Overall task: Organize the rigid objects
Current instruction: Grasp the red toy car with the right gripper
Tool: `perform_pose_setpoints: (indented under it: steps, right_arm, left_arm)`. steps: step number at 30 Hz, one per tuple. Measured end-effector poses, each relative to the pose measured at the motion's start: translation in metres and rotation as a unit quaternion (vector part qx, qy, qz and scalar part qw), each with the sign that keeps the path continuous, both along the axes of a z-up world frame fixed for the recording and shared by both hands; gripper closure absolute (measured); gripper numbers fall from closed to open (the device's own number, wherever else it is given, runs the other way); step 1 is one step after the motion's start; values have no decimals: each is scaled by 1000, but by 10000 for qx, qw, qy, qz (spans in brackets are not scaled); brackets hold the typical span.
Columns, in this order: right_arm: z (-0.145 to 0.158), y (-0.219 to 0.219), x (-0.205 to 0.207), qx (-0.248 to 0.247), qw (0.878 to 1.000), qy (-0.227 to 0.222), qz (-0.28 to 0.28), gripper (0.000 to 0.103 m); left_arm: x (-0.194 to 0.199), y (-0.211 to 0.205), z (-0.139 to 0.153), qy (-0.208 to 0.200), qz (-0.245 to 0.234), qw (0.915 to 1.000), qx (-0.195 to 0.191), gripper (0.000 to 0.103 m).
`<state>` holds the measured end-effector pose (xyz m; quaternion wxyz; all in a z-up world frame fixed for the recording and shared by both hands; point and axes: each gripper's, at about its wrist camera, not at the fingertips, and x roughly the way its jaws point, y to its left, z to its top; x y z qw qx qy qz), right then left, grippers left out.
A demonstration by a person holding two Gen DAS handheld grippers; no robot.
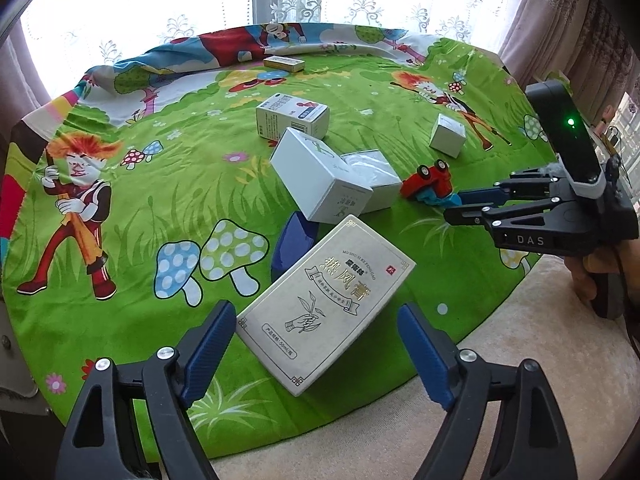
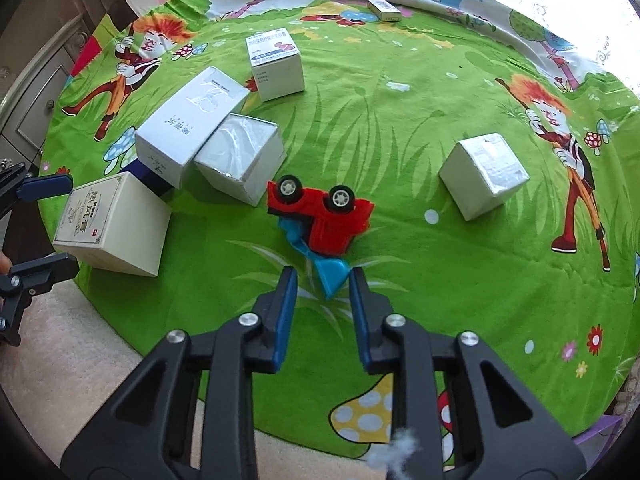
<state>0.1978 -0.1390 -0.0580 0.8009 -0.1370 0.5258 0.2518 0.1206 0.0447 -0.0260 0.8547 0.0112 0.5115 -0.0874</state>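
Note:
A cream box with printed characters [image 1: 324, 308] [image 2: 116, 224] lies tilted, propped on a dark blue object [image 1: 292, 244]. My left gripper [image 1: 314, 308] is open around the box's near end, with a gap on the right side. A red toy car [image 1: 430, 180] [image 2: 320, 216] lies upside down, wheels up, with a light blue scoop [image 2: 330, 276] sticking out. My right gripper [image 2: 322, 276] [image 1: 454, 205] has narrow jaws around that scoop; one finger touches it and green cloth shows at the other, so it reads as open.
On the green cartoon cloth [image 1: 120, 200] lie a long white box [image 1: 320, 176], a plastic-wrapped box [image 1: 372, 176], a medicine carton [image 1: 292, 116], a small white cube [image 1: 448, 134] and a flat box [image 1: 284, 63] at the far edge. Beige surface borders the cloth.

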Motion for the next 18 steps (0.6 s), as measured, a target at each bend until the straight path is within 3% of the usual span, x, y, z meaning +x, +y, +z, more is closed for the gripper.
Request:
perform_pose_setpoints:
  steps: [7,18]
  right_arm:
    - [17,-3,-2,354,9990,-285,-50,86]
    - [45,-6,3,851,9955,-329,-246,89]
  left_arm:
    - [1,1,-2,35,41,10000,-9,19]
    - [2,-1,-8,154,-14,9999,-73,19]
